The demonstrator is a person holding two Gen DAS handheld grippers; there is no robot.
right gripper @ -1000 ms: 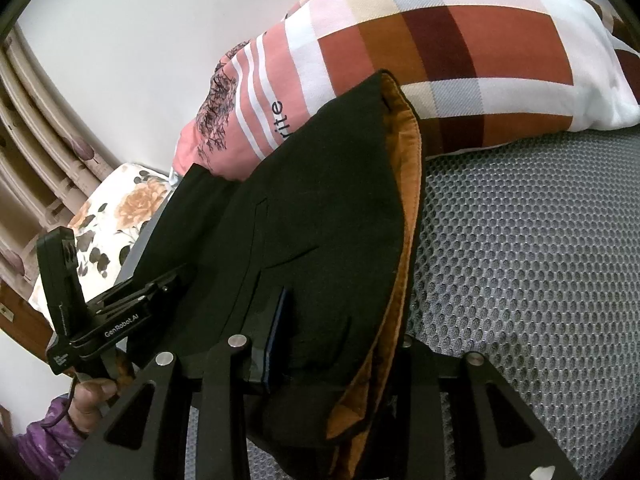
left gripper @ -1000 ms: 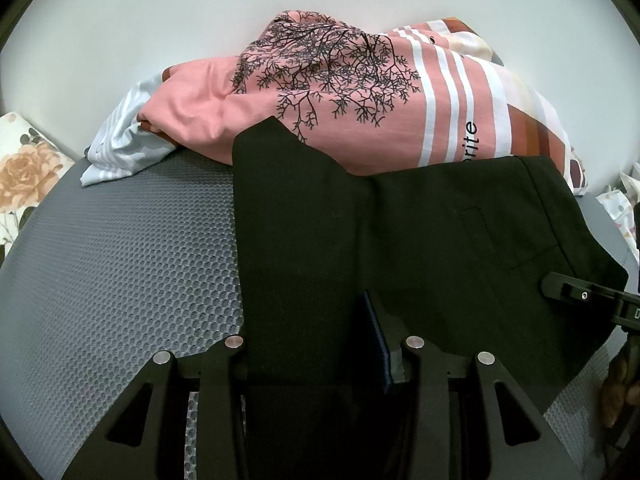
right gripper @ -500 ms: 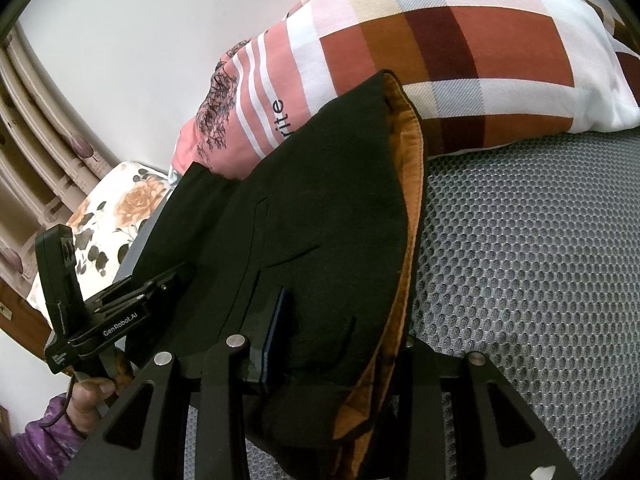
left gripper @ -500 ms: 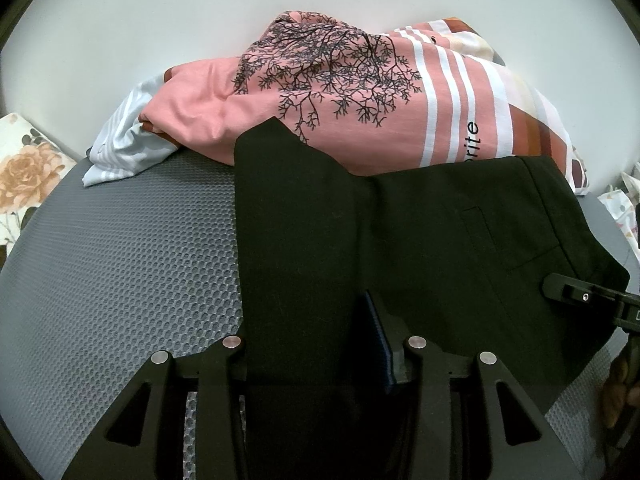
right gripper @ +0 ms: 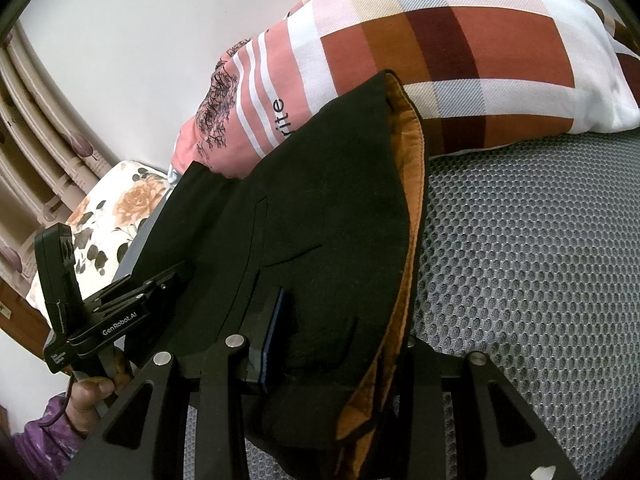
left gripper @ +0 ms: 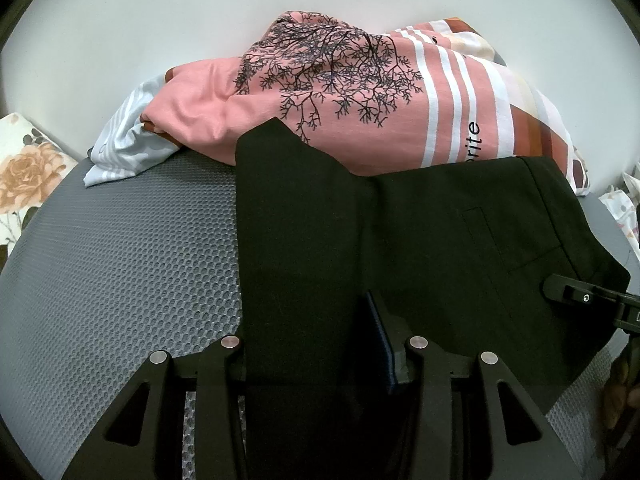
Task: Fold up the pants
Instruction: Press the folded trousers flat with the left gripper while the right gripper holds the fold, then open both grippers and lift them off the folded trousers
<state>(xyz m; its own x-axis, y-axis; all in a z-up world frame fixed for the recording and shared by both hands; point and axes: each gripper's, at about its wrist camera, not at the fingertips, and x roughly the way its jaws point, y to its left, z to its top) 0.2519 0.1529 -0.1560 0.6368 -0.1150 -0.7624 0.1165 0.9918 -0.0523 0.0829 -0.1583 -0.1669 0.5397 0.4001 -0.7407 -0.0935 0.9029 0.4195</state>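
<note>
Both clamped on the folded black cloth pants [left gripper: 420, 248] on the grey mesh mattress [left gripper: 120, 260] — left gripper [left gripper: 320, 344] on the leg end, right gripper [right gripper: 328, 344] at the orange-lined waistband. Best kept taut and level before folding over. Pink tree-print pillow [left gripper: 328, 92] crowding the far edge — open mattress either side.

Grey mesh mattress [left gripper: 120, 264], black pants [left gripper: 420, 248] spread on it, pink printed pillow [left gripper: 360, 92], plaid pillow [right gripper: 460, 40]
</note>
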